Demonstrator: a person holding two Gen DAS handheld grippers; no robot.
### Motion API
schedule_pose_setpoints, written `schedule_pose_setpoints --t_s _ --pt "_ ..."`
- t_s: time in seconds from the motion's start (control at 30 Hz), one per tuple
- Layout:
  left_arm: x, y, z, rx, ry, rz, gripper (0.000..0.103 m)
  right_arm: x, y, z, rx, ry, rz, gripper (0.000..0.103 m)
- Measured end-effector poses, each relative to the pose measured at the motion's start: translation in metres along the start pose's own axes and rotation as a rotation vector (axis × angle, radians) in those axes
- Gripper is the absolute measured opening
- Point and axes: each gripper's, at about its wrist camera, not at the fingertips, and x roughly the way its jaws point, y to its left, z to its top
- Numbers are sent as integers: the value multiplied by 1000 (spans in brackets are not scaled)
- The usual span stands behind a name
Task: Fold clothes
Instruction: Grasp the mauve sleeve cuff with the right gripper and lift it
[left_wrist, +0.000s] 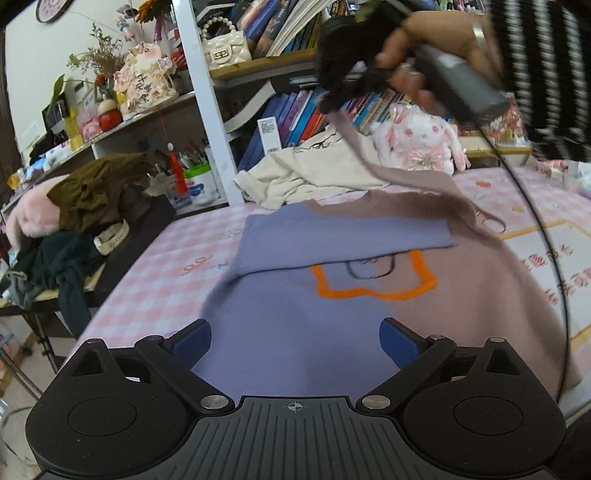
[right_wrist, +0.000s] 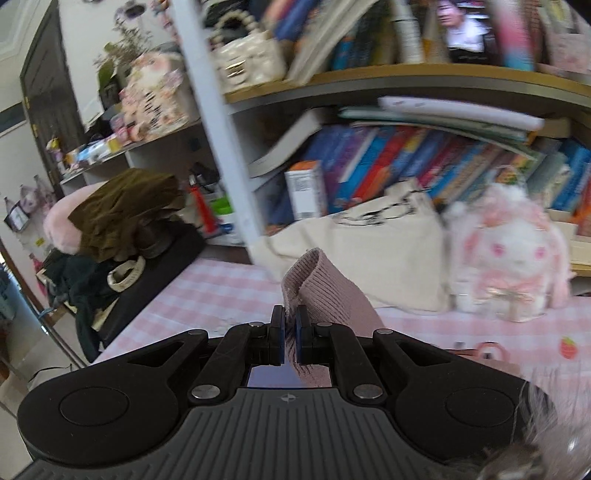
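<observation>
- The two-colour knitted sweater (left_wrist: 332, 314), purple on one half and dusty pink on the other, is lying on the pink checked bed sheet (left_wrist: 166, 258).
- The right gripper (right_wrist: 290, 332) is pinching the pink ribbed sleeve cuff (right_wrist: 317, 284) between nearly closed fingers, lifting it above the bed.
- The left gripper (left_wrist: 295, 343) is hovering over the purple hem, fingers spread wide and holding nothing.

Home bedroom: checked bedsheet (left_wrist: 177, 251), crowded bookshelf (right_wrist: 406, 166), plush bunny (left_wrist: 421, 144).

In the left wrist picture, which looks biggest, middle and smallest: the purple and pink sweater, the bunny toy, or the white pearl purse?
1. Sweater, though it is nearest the camera.
2. Bunny toy.
3. Pearl purse, farthest back.
</observation>
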Motion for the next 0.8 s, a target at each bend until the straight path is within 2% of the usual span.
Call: schedule_pose_setpoints --t_s 0.13,0.37,0.5,0.6,0.63,0.67,0.8 --pt "-1 19 -7 18 7 8 99 28 25 -8 -20 40 -1 6" --pt "4 42 -14 -14 22 12 99 63 36 -29 -20 124 -37 6" --pt "5 45 -16 -15 22 -1 99 71 38 -33 -12 152 -27 7" --pt "5 46 -16 -13 18 -9 99 68 41 -34 -3 166 22 22" --pt "5 46 -15 -12 15 -11 99 63 41 -34 0 158 39 36" --pt "5 46 -15 -12 11 -14 99 58 41 -35 0 150 50 41" --pt "7 46 -13 -20 -1 -32 99 31 40 -40 -15 128 66 41"
